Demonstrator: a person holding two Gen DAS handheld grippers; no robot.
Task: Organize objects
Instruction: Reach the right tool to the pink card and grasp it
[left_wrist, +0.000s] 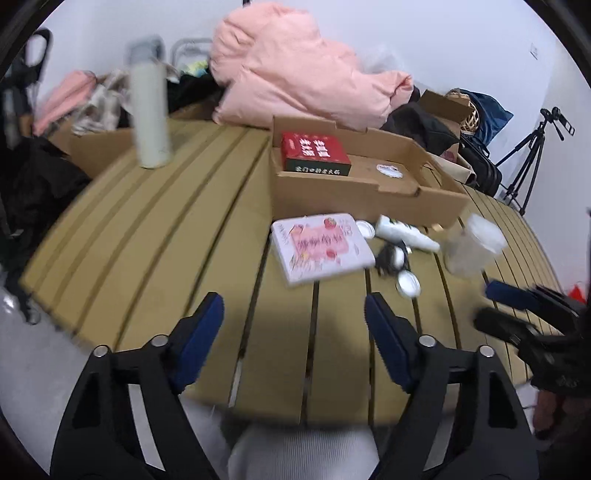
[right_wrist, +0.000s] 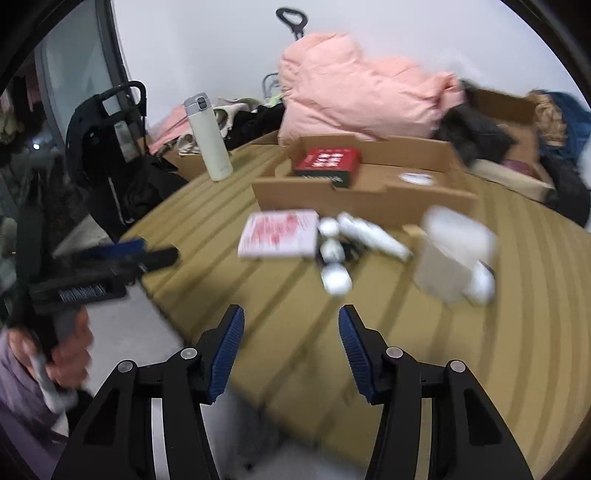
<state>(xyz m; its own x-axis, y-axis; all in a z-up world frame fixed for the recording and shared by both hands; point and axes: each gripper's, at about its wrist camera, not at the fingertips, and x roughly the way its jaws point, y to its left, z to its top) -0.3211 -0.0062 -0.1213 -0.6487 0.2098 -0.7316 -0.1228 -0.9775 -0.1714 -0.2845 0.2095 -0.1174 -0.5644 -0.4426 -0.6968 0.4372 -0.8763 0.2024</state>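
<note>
We hold the left gripper (left_wrist: 293, 314) and right gripper (right_wrist: 291, 325) tilted down over the slatted tan table's (left_wrist: 155, 236) near edge, jaws apart, nothing between. Ahead, the pink-printed flat white box (left_wrist: 320, 248) lies just before the shallow cardboard tray (left_wrist: 369, 199); bare slats spread leftward.

Both grippers tilt downward with nothing between their blue pads, the left gripper (left_wrist: 293, 314) with its jaws set wider than the right gripper (right_wrist: 291, 326), while a bare hand (right_wrist: 70, 350) grips the left tool's handle.
</note>
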